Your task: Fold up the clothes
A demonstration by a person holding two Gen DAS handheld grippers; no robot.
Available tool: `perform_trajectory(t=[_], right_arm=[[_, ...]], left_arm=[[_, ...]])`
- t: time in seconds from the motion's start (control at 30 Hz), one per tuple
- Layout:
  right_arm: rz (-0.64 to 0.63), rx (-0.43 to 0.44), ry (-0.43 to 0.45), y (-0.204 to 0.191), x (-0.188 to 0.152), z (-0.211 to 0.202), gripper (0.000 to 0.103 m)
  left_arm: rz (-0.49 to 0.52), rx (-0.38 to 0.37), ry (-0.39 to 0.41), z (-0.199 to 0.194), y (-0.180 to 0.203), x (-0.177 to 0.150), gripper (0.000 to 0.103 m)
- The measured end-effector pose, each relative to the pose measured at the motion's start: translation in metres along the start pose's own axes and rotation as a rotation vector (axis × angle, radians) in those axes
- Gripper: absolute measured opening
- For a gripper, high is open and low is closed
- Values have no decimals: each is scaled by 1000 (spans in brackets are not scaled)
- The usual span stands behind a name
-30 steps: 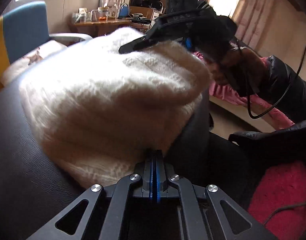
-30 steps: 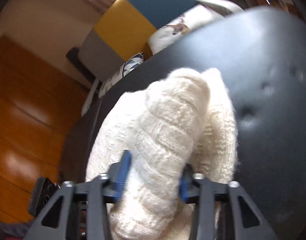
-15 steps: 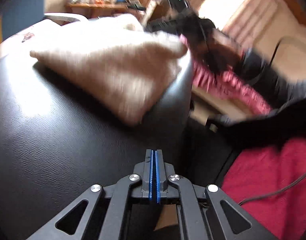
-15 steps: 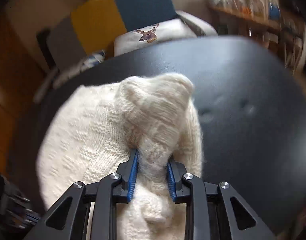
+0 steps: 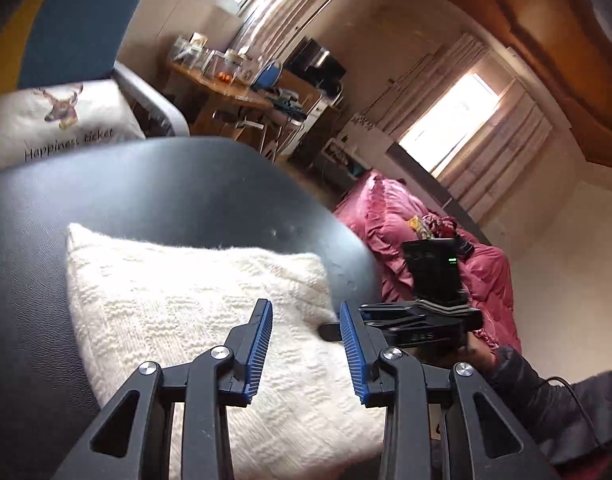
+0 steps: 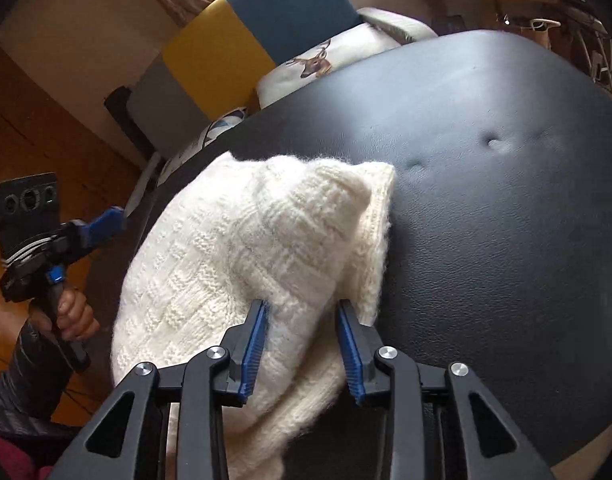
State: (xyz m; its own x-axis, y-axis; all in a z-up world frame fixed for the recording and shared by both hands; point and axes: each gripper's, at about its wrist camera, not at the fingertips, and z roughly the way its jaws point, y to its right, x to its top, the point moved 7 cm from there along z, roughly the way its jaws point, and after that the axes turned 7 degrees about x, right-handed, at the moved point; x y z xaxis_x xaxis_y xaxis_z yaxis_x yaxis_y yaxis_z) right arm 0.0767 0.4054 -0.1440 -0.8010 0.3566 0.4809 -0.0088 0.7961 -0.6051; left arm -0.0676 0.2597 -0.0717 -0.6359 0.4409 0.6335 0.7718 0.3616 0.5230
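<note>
The only writing I can read is on the white cushion point(image 5: 54, 120) far ahead and left of my left fingers: "Happiness ticket" under a printed deer head; it sits on a chair with a blue and yellow back point(image 6: 242, 36). The letters moulded on the other gripper's body are too small for me to read. My left gripper point(image 5: 306, 344) has its blue-padded jaws spread wide and holds nothing; it hangs just above the near part of the cream knitted sweater point(image 5: 194, 312), which lies folded into a flat rectangle on the black leather seat point(image 5: 166, 188). My right gripper point(image 6: 302, 348) is also parted wide, its pads either side of a raised fold of the sweater; whether they touch the wool I cannot tell. In the right wrist view my left hand point(image 6: 72, 312) grips its handle off the seat's edge, to the left of the right fingers, wrist in a dark padded sleeve point(image 6: 26, 376). A pink bedspread point(image 5: 390, 220) lies beyond, right of the left fingers.
</note>
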Motion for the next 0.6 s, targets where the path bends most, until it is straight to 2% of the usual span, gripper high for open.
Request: perform_trajectory(t=[0.03,0.1,0.13,0.2,0.23,0.33,0.47,0.53,0.6], right_arm=[[-7,30,20,-7,-2,-10,37],[-3,167,28,-27,-14,-30,39],[-7,221,15,-36,-23,-38,45],[-45,270,-62,-56,-48,-46,50],[-66,288,-96,-65,-60,-49,50],[-113,265,-134,-76,-72,-38,50],[-143,304,-137,-86,-64,-15,50],[-171,341,-194,-94,-58,9,50],[-193,336,-216,-95,-55,31,50]], left_arm=[[-1,7,-13,7,-2,3,35],[-2,20,-26,18,-4,7,35],[-2,26,-25,23,-4,9,35],[17,27,-31,30,0,11,35],[29,33,-35,33,2,11,35],[66,59,-55,45,5,10,35],[107,103,-101,63,4,0,35],[120,104,-106,65,7,-2,35],[132,102,-101,63,10,0,35]])
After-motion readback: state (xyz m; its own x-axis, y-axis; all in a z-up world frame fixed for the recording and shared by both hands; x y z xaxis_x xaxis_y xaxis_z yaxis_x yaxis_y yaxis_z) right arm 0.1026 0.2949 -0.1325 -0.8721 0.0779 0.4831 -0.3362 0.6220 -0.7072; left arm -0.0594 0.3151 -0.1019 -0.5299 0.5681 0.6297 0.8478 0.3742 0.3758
